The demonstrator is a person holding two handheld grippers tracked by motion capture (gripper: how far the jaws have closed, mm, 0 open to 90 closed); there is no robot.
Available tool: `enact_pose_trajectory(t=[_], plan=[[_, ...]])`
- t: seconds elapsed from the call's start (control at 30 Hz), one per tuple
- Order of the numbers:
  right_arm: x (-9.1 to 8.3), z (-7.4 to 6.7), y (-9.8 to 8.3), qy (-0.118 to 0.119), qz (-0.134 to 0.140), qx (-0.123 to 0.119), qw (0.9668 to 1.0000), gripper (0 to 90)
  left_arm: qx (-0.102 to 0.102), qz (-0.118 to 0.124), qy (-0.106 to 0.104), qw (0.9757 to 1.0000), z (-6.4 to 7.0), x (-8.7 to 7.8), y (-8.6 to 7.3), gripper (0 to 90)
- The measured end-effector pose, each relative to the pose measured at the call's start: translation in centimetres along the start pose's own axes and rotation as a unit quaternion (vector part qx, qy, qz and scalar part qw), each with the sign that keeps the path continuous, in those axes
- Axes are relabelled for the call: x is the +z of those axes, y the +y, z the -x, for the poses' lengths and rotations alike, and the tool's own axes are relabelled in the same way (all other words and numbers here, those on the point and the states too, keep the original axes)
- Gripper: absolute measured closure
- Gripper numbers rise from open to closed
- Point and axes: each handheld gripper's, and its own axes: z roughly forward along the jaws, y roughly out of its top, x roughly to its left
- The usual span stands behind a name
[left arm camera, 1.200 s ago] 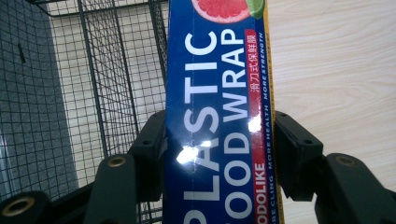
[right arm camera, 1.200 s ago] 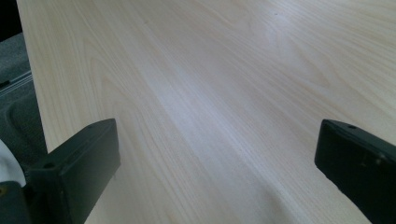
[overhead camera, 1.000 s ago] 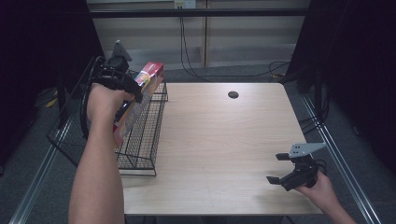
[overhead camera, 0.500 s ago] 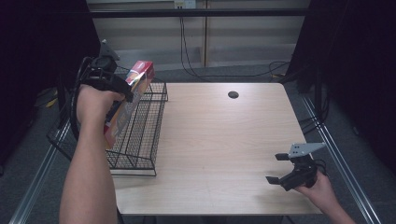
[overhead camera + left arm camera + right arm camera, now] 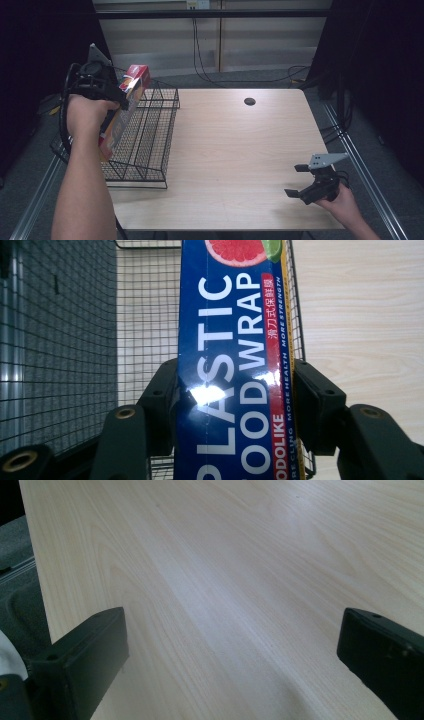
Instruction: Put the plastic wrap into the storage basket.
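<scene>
A long box of plastic food wrap, red on its end and blue on its face, hangs tilted above the black wire basket at the table's left edge. My left gripper is shut on it, the pads pressing both narrow sides of the box. In the left gripper view the basket's wire floor lies below the box. My right gripper rests low near the table's front right corner, jaws wide apart with bare wood between them.
The pale wooden table stretches between the basket and the right hand. A small dark round hole sits near its far edge. Cables hang behind the table, and metal rails run along both sides.
My left hand has carried the box leftward and slightly toward the near side, over the basket's left part. The right gripper has stayed where it was.
</scene>
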Motion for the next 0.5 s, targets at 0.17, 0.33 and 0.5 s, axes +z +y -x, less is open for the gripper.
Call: enact_pose_trajectory(t=[0.17,0.33,0.5], plan=[[-0.1,0.0,0.0,-0.003,0.001,-0.002,1.0,0.0,-0.005,-0.002,0.004,1.0,-0.5,0.0,-0.3,45.0],[0.0,-0.1,0.0,-0.001,0.001,-0.003,1.0,0.0,-0.013,-0.001,0.015,0.9998,-1.3,0.0,-0.6,45.0],[-0.1,-0.1,0.0,-0.003,0.003,-0.001,1.0,0.0,-0.023,0.001,0.021,0.9995,-1.8,0.0,-0.9,45.0]])
